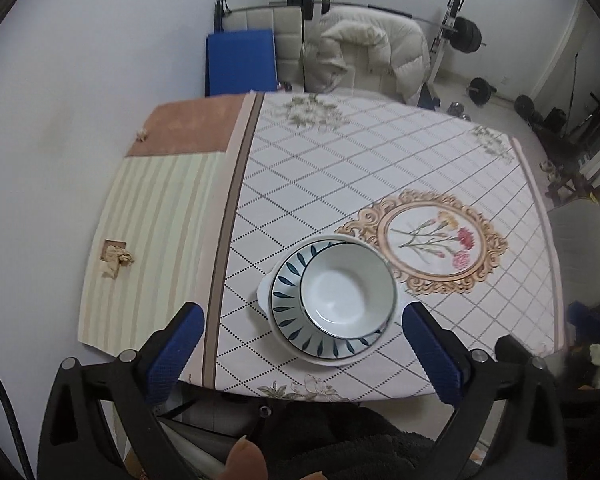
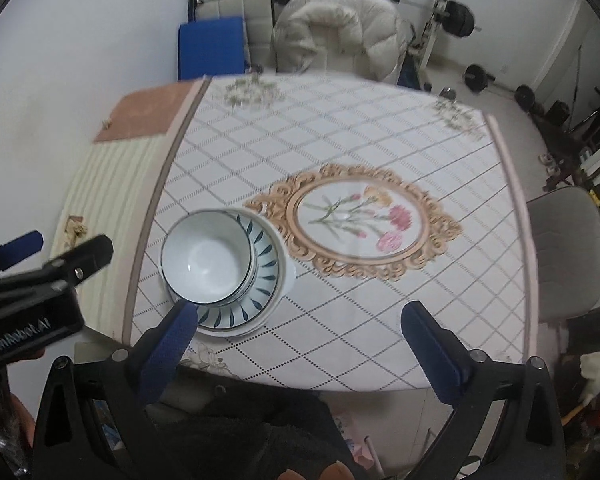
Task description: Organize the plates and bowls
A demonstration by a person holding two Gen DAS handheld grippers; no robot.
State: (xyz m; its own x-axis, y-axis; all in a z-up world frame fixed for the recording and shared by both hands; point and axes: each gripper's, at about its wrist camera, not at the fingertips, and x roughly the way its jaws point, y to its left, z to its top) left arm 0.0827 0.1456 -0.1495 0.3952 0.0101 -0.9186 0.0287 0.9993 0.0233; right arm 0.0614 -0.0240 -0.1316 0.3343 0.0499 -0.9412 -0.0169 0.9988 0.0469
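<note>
A white bowl (image 1: 348,286) rests in a plate with blue leaf marks (image 1: 288,292), which lies on a white dish with small handles (image 1: 265,292). The stack stands near the front edge of the patterned tablecloth (image 1: 340,160). My left gripper (image 1: 302,314) hovers above the stack, open, with nothing between its blue pads. In the right wrist view the bowl (image 2: 208,256), plate (image 2: 264,276) and dish (image 2: 288,272) lie to the left of the open, empty right gripper (image 2: 299,312). The left gripper (image 2: 66,242) shows at that view's left edge.
A chair draped with a puffy white jacket (image 1: 364,52) and a blue mat (image 1: 240,62) stand behind the table. A grey chair (image 2: 568,248) is at the right side. Weights and a barbell rack (image 1: 460,32) line the far wall. A torn spot (image 1: 116,258) marks the striped cloth.
</note>
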